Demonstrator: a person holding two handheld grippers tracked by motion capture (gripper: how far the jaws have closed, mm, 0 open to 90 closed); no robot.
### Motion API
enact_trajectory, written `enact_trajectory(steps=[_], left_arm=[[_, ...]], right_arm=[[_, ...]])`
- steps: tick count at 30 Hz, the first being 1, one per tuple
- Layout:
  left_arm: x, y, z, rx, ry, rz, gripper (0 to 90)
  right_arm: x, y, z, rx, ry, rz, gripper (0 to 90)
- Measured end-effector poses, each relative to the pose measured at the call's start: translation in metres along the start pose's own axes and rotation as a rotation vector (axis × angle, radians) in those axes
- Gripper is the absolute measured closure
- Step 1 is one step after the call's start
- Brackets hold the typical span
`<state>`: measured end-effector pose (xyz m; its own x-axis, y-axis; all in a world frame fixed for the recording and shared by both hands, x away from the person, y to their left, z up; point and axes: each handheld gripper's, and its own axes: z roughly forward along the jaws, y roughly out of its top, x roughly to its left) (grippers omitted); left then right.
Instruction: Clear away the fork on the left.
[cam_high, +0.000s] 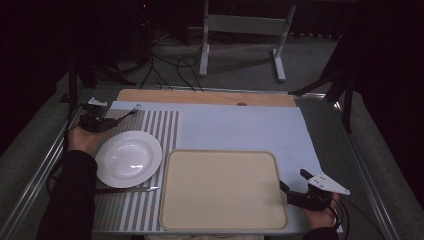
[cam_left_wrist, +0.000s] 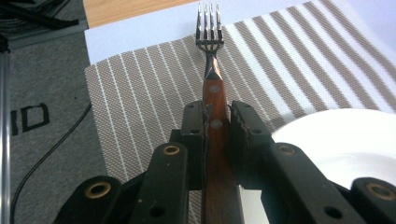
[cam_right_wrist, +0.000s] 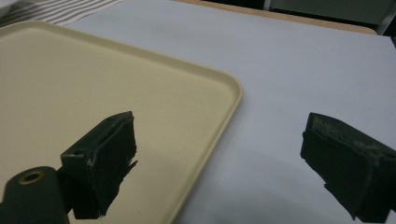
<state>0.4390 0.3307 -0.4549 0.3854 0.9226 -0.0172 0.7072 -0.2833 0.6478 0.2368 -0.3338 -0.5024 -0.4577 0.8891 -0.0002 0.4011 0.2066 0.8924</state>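
At left of frame the left gripper (cam_left_wrist: 215, 128) clamps a wooden-handled steel fork (cam_left_wrist: 211, 56) over the striped placemat (cam_left_wrist: 140, 88); the right gripper (cam_right_wrist: 219, 163) gapes beside the bare cream tray (cam_right_wrist: 84, 74); setting looks barely begun.

fork (cam_left_wrist: 211, 70) handle hidden between fingers (cam_left_wrist: 196, 135)

Black letters stand on the grey mat (cam_left_wrist: 42, 107) at the left edge of the left gripper view. They read roughly "ID", cut off by the frame edge. Nothing else legible appears on any other item.
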Motion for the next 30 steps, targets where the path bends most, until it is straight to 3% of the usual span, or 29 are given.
enact_trajectory(steps=[8, 16, 24, 30], left_arm=[[-0.012, -0.004, -0.018, -0.072, -0.025, -0.015, 76.8], [-0.032, -0.010, -0.027, -0.127, -0.020, -0.009, 76.8], [-0.053, -0.017, -0.031, -0.161, -0.041, -0.010, 76.8], [-0.072, -0.020, -0.033, -0.164, -0.042, 0.021, 76.9]], right_arm=[[0.000, 0.000, 0.000, -0.003, 0.001, 0.000, 10.1], [0.000, 0.000, 0.000, -0.005, 0.002, 0.000, 10.1], [0.000, 0.000, 0.000, -0.002, 0.006, -0.004, 10.1], [0.000, 0.000, 0.000, -0.002, 0.005, -0.004, 10.1]])
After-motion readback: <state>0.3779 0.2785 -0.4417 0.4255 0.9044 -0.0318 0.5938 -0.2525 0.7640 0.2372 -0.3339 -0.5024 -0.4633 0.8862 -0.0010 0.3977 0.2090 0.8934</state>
